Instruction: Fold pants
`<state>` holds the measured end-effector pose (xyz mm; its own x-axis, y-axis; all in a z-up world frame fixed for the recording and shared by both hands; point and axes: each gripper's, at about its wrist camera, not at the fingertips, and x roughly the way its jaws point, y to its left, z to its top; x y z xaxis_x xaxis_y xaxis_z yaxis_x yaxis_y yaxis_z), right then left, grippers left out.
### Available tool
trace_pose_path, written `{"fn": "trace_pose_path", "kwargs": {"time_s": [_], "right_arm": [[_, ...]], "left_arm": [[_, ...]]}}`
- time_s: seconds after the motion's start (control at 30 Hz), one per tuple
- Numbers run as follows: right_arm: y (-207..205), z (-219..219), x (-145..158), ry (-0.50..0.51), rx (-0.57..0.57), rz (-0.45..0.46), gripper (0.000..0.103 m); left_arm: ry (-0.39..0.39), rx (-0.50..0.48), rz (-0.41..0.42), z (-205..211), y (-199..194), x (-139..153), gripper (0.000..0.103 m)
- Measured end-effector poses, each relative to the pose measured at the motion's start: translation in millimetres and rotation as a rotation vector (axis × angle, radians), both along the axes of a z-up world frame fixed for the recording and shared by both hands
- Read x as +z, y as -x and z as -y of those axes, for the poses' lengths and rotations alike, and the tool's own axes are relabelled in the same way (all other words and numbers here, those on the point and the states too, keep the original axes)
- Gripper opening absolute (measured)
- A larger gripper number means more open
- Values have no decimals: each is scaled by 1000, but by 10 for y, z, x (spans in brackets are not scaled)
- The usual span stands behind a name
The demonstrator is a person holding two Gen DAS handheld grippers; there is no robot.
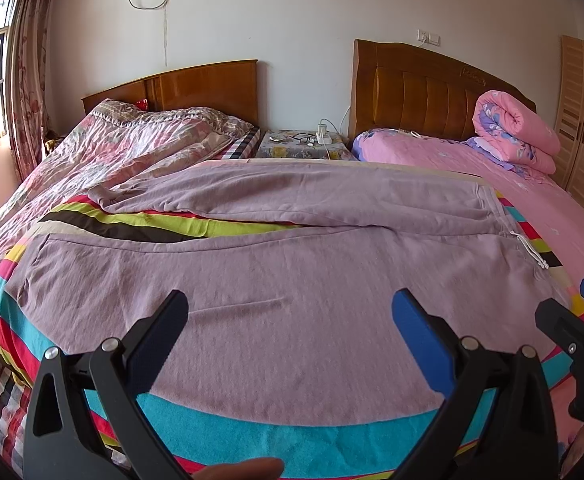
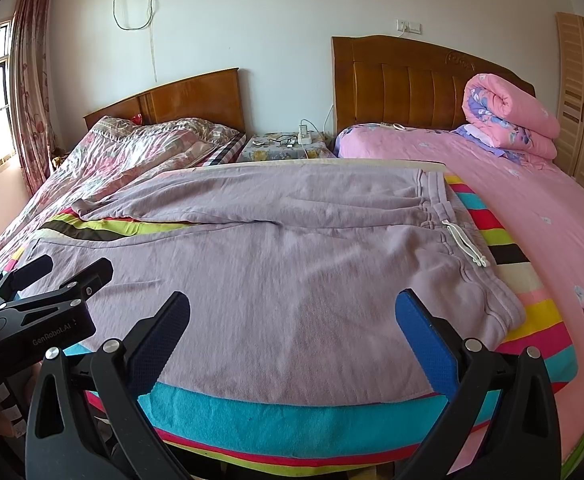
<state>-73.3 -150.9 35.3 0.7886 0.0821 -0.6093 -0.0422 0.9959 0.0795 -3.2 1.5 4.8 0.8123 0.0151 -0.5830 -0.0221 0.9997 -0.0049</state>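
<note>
Lilac sweatpants [image 1: 276, 280] [image 2: 292, 256] lie spread flat on a striped blanket [image 1: 252, 436] [image 2: 292, 412], waistband with white drawstring [image 1: 531, 254] [image 2: 465, 246] at the right, legs running left. The far leg is rumpled. My left gripper [image 1: 292, 312] hovers open over the near leg, close to the blanket's front edge. My right gripper [image 2: 293, 312] is open too, above the near hip area. In the left wrist view the right gripper [image 1: 571, 320] shows at the right edge; in the right wrist view the left gripper [image 2: 52, 276] shows at the left. Neither holds cloth.
The striped blanket covers a board laid across two beds: a floral quilt [image 1: 112, 148] on the left one, a pink sheet [image 2: 531, 208] with a rolled pink duvet [image 2: 507, 120] on the right. A nightstand [image 1: 303, 146] stands between the headboards. A fingertip [image 1: 248, 470] shows at the bottom.
</note>
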Motion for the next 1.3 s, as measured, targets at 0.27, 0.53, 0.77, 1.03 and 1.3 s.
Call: {"fn": "trace_pose_path", "kwargs": {"time_s": [0.27, 0.53, 0.77, 1.03, 1.3], "right_arm": [[-13, 5, 7, -1, 2, -2, 99], [-37, -1, -55, -10, 12, -7, 99], [-417, -50, -191, 6, 55, -72, 99], [-1184, -76, -273, -44, 69, -182, 99], [-1784, -140, -395, -40, 106, -255, 99]], "left_arm": [[0, 0, 0, -2, 1, 1, 102], [-5, 2, -12, -19, -26, -59, 102], [-44, 38, -1, -183, -34, -41, 102], [-60, 139, -69, -627, -333, -36, 102], [89, 174, -106, -1082, -724, -111, 102]]}}
